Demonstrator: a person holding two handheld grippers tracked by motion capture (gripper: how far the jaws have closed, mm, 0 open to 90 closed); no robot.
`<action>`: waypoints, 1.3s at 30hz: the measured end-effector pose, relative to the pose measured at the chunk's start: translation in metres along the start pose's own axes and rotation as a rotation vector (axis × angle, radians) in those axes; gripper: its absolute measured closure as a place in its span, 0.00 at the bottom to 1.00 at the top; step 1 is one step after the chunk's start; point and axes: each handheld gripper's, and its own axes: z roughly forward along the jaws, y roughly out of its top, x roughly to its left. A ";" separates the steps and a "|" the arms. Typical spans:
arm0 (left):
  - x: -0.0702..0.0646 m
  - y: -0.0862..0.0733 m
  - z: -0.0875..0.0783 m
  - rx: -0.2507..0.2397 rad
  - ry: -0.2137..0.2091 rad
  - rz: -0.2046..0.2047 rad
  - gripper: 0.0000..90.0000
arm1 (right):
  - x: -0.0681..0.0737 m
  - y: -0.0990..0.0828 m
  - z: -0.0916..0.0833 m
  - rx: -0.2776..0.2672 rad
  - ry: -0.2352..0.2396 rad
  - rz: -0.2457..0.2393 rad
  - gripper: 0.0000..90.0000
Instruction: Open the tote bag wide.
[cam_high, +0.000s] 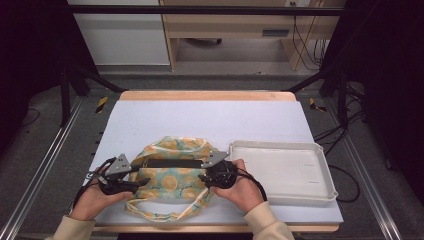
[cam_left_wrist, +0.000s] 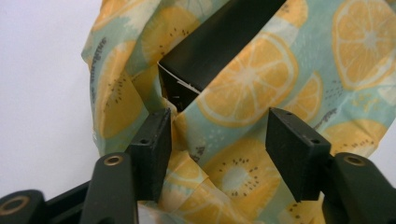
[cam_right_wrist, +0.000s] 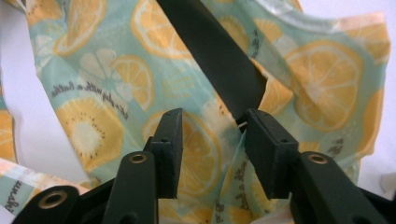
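Lying crumpled, lemon-print bag (cam_high: 172, 172) exposes a black box (cam_high: 170, 163) inside

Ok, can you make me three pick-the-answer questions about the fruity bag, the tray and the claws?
1. Where is the white tray?
A. To the right of the bag
B. On top of the bag
C. On the floor

2. What fruit is printed on the bag?
A. Red cherries
B. Orange and yellow citrus slices
C. Purple grapes

3. How do the jaws of the left claw stand?
A. Squeezed tight on the tray
B. Apart, with bag cloth between them
C. Squeezed tight on a spoon

Answers:
1 A: in the high view the tray sits on the table beside the bag, to its right.
2 B: both claw views show citrus slices on pale green cloth.
3 B: the left claw's view shows a wide gap between its jaws, over the cloth.
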 end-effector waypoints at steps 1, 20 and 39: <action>0.000 -0.001 0.000 0.001 -0.001 0.002 0.48 | 0.000 -0.001 0.000 0.006 -0.001 0.003 0.65; -0.004 0.001 -0.006 0.020 0.021 0.029 0.96 | 0.004 -0.005 -0.008 0.020 -0.025 -0.006 1.00; -0.008 -0.007 0.004 0.145 -0.049 0.145 1.00 | 0.010 -0.017 0.001 0.095 0.062 -0.050 1.00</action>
